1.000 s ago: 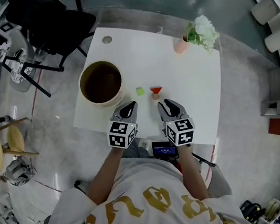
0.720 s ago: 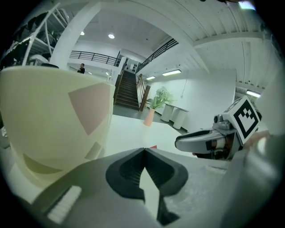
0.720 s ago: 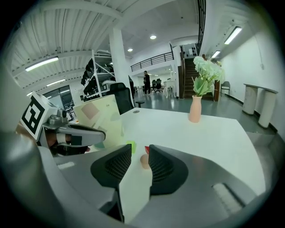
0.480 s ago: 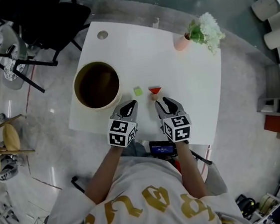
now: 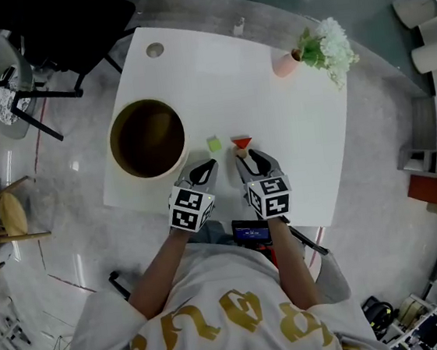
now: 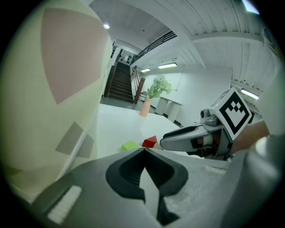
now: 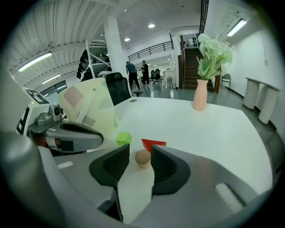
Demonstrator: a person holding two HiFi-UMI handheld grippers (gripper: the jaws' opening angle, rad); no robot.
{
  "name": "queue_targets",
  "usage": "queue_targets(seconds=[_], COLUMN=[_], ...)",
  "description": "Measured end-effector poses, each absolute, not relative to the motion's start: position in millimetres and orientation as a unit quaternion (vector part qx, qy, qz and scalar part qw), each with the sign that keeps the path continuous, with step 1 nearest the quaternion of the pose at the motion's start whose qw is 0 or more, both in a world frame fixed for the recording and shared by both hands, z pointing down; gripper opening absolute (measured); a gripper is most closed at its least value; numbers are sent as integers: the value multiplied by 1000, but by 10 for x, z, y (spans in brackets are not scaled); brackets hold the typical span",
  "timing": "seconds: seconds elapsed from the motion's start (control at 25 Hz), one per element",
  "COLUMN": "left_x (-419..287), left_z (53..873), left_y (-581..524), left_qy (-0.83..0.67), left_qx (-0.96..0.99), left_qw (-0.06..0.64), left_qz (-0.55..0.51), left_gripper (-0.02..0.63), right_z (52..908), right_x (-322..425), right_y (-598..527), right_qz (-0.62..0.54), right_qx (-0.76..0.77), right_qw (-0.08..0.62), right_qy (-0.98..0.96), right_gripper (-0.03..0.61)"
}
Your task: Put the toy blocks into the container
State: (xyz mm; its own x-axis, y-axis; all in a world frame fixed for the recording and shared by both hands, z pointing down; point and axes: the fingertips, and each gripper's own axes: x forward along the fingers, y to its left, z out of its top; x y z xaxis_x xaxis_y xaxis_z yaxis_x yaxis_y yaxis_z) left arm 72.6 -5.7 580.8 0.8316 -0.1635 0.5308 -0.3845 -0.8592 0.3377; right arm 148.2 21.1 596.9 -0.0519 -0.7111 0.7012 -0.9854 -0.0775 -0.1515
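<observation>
Right gripper (image 5: pixel 250 159) jaws, just opening, straddle the wooden ball (image 7: pixel 142 157) beside the red block (image 7: pixel 153 144) for grasping; left gripper (image 6: pixel 143 149) jaws closed, empty.

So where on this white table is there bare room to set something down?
Bare: the wide stretch between the round cream container and the pink vase of flowers, and the white table's right side. Crowded: the near edge, where a green cube, red triangular block and tan rounded wooden block cluster.

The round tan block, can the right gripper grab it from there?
Probably yes. The right gripper has just been opening its jaws, and the round tan block stands between their tips with nothing in front. The red block sits close behind.
</observation>
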Motion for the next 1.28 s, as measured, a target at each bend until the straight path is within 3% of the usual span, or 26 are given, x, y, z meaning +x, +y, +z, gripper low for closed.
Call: queue_targets(seconds=[0.56, 1.28], left_x=[746, 783], left_z=[5912, 5865], left_y=[-89, -88], left_qy=[-132, -121], left_qx=[928, 932], left_qw=[245, 242], left_qz=[248, 241], left_gripper=[1, 0], right_z=[6286, 6326], right_x=[1488, 1488], right_y=[192, 196], right_qz=[347, 344], right_qx=[658, 657], right_qw=[245, 245], right_qy=[-621, -624], right_gripper=[207, 153])
